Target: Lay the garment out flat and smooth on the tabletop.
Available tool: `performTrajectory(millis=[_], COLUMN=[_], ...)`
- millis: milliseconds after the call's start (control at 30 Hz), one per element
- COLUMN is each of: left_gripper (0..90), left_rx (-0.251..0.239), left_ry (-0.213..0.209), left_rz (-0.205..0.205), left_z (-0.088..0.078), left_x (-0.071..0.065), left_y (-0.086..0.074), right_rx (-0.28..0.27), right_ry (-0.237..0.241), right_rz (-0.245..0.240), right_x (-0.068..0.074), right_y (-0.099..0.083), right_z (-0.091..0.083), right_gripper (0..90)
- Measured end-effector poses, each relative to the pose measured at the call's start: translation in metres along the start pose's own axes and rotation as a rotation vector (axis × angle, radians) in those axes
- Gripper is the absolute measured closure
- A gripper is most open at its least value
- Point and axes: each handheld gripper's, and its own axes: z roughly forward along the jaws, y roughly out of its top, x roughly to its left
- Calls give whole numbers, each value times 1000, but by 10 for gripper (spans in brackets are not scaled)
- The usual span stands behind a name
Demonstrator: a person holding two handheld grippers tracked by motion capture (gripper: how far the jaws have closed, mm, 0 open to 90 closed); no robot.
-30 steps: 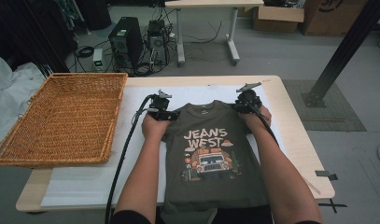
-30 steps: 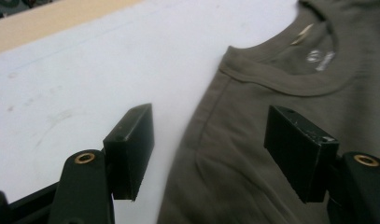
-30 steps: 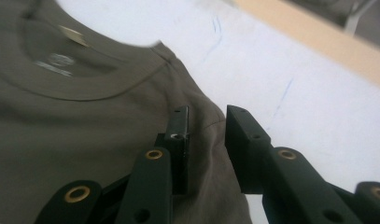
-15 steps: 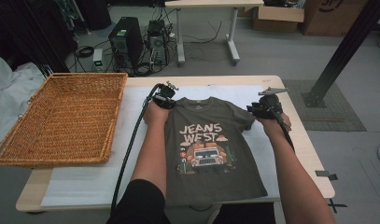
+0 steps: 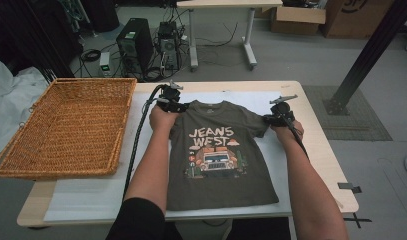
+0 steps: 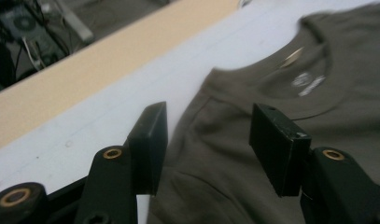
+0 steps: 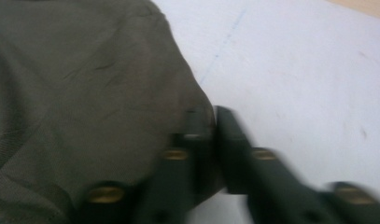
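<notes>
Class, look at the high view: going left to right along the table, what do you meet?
wicker basket → left gripper → olive T-shirt → right gripper

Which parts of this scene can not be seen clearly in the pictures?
- T-shirt left sleeve: high view, hidden under the left hand.
- Right gripper: right gripper view, motion blur; whether its shut jaws pinch the sleeve edge is unclear.
- Neck label: left gripper view, print too blurred to read.
- Basket: high view, near rim hides the table edge.
</notes>
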Motion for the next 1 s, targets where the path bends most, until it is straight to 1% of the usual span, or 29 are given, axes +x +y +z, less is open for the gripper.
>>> performTrajectory(millis=[33,67,100,133,200,233,267,300,367,400,467,500,567,633,667,700,733,767,800,833,867,933,1000], left_gripper=[476,476,475,475,465,459,450,445,432,424,408,402,397,390,386,381,371,366,361,354,355,355,355], left_rx=[-15,-23,-31,-36,-42,-38,-39,-38,-29,-26,-20,-23,-42,-47,-45,-42,-45,-52,-54,-56,-57,-58,-56], left_ry=[-6,-6,-5,-6,-5,-6,-1,6,14,20,19,19,8,5,2,0,-5,-8,-11,-13,-9,-2,4], left_rz=[-9,-12,-12,-22,-38,-47,-51,-59,-78,-87,-103,-113,-120,-105,-102,-102,-106,-114,-123,-129,-134,-141,-157], left_z=[-6,-12,-18,-23,-31,-34,-37,-39,-43,-44,-46,-47,-50,-53,-55,-56,-57,-58,-58,-58,-58,-57,-55], left_x=[-2,-5,-7,-9,-11,-11,-11,-11,-9,-9,-8,-8,-9,-13,-14,-15,-15,-15,-14,-13,-13,-10,-6], left_y=[-2,-4,-7,-10,-16,-18,-21,-24,-28,-29,-30,-31,-31,-33,-34,-35,-37,-38,-39,-40,-40,-42,-45], right_rx=[10,7,-2,-12,-11,-1,7,11,-19,-50,-116,-132,-133,-128,-114,-87,-57,-38,-29,-43,-44,-30,-26], right_ry=[-22,-49,-73,-93,-113,-104,-108,-108,-107,-94,-41,-21,10,21,18,9,7,25,23,31,35,27,25], right_rz=[-24,-42,-52,-57,-59,-48,-45,-39,-37,-35,-33,-40,-60,-73,-73,-68,-63,-56,-61,-51,-61,-85,-77], right_x=[-3,-6,-9,-12,-16,-17,-15,-13,-6,-2,7,12,22,29,30,31,30,29,29,28,28,26,24], right_y=[5,10,14,17,19,19,18,18,22,25,33,38,48,54,56,57,57,55,53,52,53,57,58], right_z=[1,1,2,2,6,9,10,10,6,2,-1,-1,6,18,25,32,40,46,51,53,55,56,57], right_gripper=[890,891,891,890,880,852,786,760,691,679,617,607,586,591,590,590,631,684,765,834,863,870,864])
